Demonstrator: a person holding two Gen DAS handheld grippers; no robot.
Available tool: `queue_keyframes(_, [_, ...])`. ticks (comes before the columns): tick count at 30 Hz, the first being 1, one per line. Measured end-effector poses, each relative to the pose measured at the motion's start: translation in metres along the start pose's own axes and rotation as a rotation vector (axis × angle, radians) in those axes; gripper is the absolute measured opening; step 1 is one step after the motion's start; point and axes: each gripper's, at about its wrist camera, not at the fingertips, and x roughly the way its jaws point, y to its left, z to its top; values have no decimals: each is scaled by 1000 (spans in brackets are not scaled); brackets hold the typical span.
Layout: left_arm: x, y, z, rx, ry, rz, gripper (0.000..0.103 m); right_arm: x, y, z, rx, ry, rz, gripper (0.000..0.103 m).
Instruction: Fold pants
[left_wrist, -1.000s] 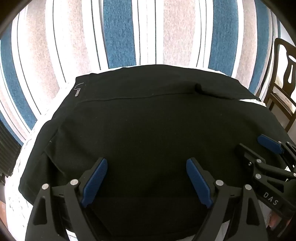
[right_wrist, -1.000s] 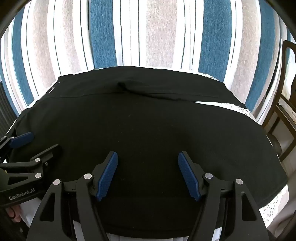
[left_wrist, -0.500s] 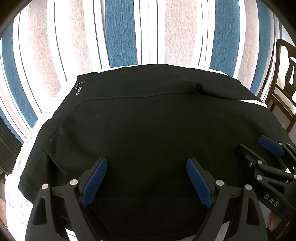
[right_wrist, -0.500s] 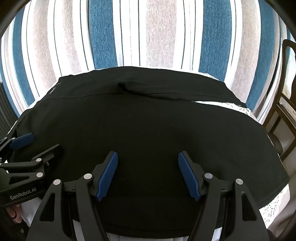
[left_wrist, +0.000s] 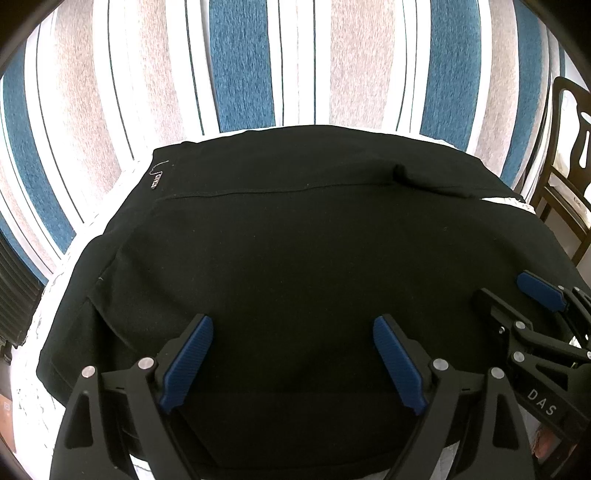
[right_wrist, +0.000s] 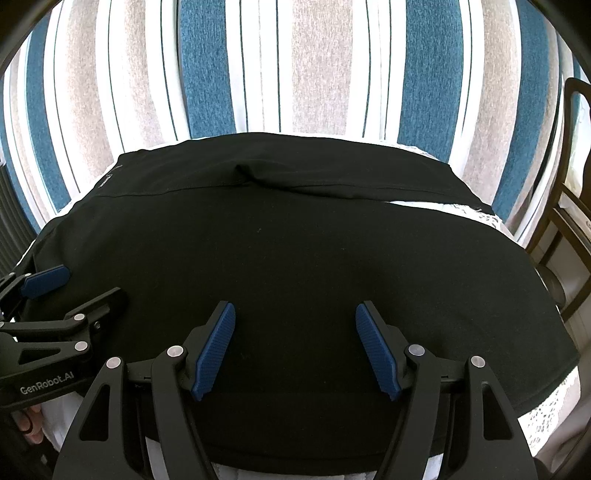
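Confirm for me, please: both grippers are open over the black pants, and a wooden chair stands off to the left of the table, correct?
Not quite: the wooden chair stands to the right, as both wrist views show. The rest holds: the left gripper and right gripper are open over the black pants.

The black pants (left_wrist: 295, 258) hide nearly the whole table; only slivers of white lace cloth (right_wrist: 495, 221) show. A tiny label (left_wrist: 157, 182) at their far-left corner is unreadable. The wooden chair (left_wrist: 569, 155) is cropped at the frame's edge.
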Motion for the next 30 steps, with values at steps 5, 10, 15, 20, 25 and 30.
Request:
queue_keyframes(5, [1, -1, -2, 1, -4, 3, 91, -1, -1, 0, 0, -1, -1, 68])
queue_keyframes(10, [1, -2, -3, 2, -4, 3, 91, -1, -1, 0, 1, -3, 3, 68])
queue_keyframes(15, [1, -3, -4, 4, -8, 8, 91, 0, -1, 0, 2, -5, 6, 68])
queue_keyframes(20, [2, -3, -3, 4, -9, 10, 92, -1, -1, 0, 4, -11, 8, 68])
queue_keyframes(25, [2, -3, -4, 3, -12, 13, 92, 0, -2, -1, 8, -16, 12, 68])
queue_keyframes(30, [2, -3, -5, 6, -17, 16, 92, 0, -2, -1, 10, -18, 14, 68])
